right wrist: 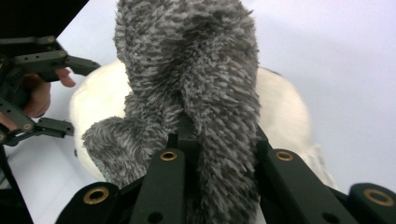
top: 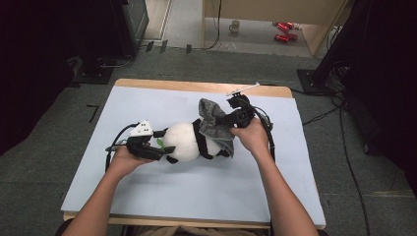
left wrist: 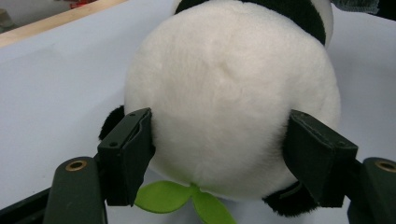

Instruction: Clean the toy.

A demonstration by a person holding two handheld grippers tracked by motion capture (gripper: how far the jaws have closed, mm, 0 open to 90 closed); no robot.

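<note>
A black-and-white panda plush (top: 184, 141) lies on its side in the middle of the pale blue table (top: 196, 191). My left gripper (top: 163, 142) holds its round white head (left wrist: 229, 93), one pad pressed into the fur on each side. A green leaf (left wrist: 182, 198) pokes out under the head. My right gripper (top: 227, 119) is shut on a grey fuzzy cloth (top: 212, 118) that drapes over the panda's body. In the right gripper view the cloth (right wrist: 196, 70) is pinched between the jaws, the white plush (right wrist: 285, 107) lies behind it, and the left gripper (right wrist: 42, 93) is at the left edge.
The table's wooden rim (top: 196, 86) runs along the far side. On the floor beyond it stand a mug (top: 235, 25) and red cans (top: 284, 30). Dark equipment stands flank the table, and cables (top: 344, 147) trail along the floor at the right.
</note>
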